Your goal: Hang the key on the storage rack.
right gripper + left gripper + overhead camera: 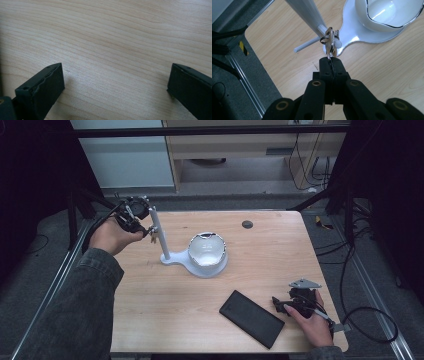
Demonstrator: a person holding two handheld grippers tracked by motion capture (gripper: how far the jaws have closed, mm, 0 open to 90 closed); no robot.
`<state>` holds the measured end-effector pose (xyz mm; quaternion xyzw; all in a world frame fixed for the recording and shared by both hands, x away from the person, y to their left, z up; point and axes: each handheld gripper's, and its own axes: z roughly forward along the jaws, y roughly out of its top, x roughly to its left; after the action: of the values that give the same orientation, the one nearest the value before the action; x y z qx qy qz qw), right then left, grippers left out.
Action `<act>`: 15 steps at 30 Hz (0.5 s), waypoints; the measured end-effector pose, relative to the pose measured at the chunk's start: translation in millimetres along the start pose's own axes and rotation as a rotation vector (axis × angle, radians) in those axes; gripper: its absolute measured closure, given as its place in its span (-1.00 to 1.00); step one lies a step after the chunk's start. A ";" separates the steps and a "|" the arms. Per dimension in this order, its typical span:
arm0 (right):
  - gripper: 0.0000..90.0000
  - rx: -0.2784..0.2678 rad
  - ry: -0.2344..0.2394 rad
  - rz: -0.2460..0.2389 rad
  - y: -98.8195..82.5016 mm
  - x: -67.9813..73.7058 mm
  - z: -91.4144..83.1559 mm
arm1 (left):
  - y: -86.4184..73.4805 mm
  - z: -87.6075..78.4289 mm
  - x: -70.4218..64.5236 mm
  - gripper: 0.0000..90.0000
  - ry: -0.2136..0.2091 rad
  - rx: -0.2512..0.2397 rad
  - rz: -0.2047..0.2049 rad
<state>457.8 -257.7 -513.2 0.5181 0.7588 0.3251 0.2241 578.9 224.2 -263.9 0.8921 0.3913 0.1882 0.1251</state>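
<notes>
A white stand has a slanted pole [159,232] [305,11] and a round base carrying a white bowl [207,251] [387,15]. A bunch of keys on a ring [330,42] [153,238] hangs at a short peg on the pole. My left gripper [331,61] [148,231] is shut on the lower end of the keys, held from the table's back left. My right gripper [115,82] [278,304] rests low at the front right. Its jaws stand wide open with bare wood between them. A black phone [251,318] lies flat just left of it.
The wooden table [260,260] has a small dark round cap [247,224] near its far edge. Metal frame rails [244,82] run along the table's left side, and cables [367,320] lie on the floor to the right.
</notes>
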 end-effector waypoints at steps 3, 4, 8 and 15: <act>-0.98 0.002 0.001 0.003 0.0 0.3 -0.1 | -2.9 3.8 2.3 0.98 -0.010 -0.001 -0.002; -0.98 0.002 0.001 0.003 0.0 0.3 -0.1 | -3.7 4.2 2.7 0.98 -0.015 -0.007 -0.006; -0.98 0.002 0.001 0.002 0.0 0.2 -0.1 | -5.5 4.0 3.8 0.98 -0.023 -0.024 -0.017; -0.98 0.002 0.001 0.002 0.0 0.3 -0.1 | -5.7 4.4 3.4 0.98 -0.018 -0.028 -0.016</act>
<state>457.7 -257.5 -513.2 0.5188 0.7586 0.3250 0.2230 579.2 230.1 -269.1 0.8888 0.3947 0.1845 0.1425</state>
